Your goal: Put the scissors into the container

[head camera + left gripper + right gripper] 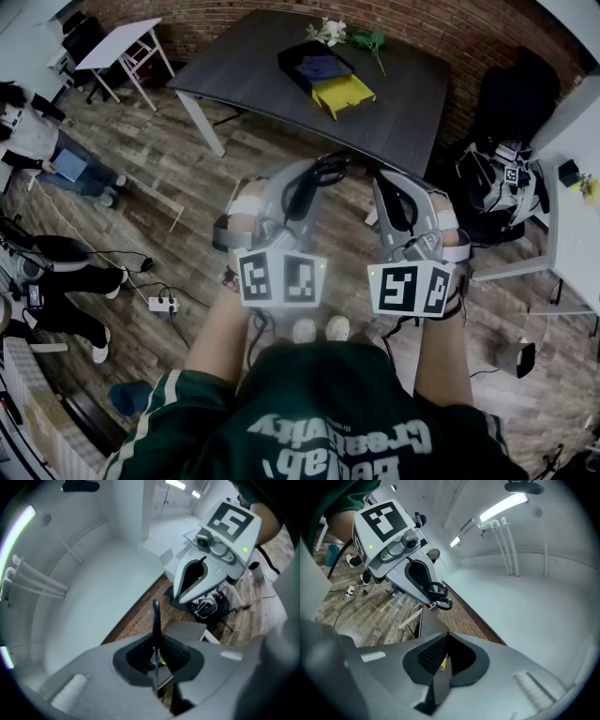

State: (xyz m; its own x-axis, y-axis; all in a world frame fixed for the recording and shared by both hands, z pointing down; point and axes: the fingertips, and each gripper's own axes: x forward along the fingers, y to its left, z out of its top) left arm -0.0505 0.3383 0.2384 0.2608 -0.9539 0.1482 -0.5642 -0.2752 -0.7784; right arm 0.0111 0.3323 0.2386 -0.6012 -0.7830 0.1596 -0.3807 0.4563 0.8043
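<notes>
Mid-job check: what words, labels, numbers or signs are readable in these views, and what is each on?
"Creativity": white print on the green shirt, seen upside down; likely reading.
Line under it: seems to end "Lab"; the rest is unreadable.
Marker cubes: black-and-white square patterns, no words.
Black tray, yellow tray: no print visible.

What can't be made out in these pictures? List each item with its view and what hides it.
- Blades of the scissors: right gripper view, covered by the left gripper; only the handles show.
- Contents of the black container: head view, too far away and too small to tell.
- The yellow container: both gripper views, hidden behind the jaws, all but a yellow sliver.
</notes>
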